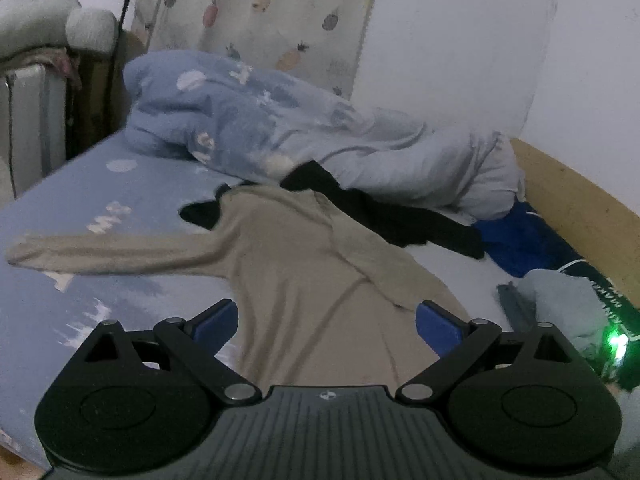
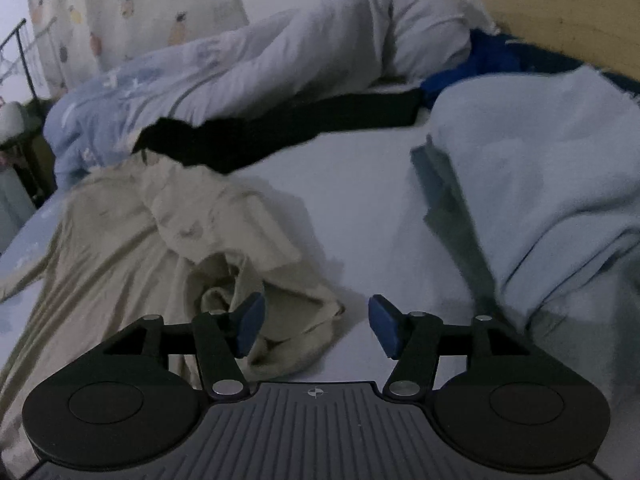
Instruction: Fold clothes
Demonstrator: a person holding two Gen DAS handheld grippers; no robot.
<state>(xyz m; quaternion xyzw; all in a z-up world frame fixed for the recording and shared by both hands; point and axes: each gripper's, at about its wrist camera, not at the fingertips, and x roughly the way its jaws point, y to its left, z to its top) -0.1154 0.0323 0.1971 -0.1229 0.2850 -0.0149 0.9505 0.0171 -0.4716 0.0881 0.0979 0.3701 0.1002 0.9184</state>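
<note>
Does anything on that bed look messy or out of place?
Yes. The beige long-sleeved top lies spread on the bed, but one sleeve is bunched in a crumpled heap rather than lying flat. A black garment trails loose behind it, partly under the rumpled blue duvet.

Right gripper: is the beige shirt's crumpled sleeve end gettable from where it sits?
Probably yes. The right gripper is open with the crumpled sleeve end lying just ahead between its pads, nothing over it.
</note>
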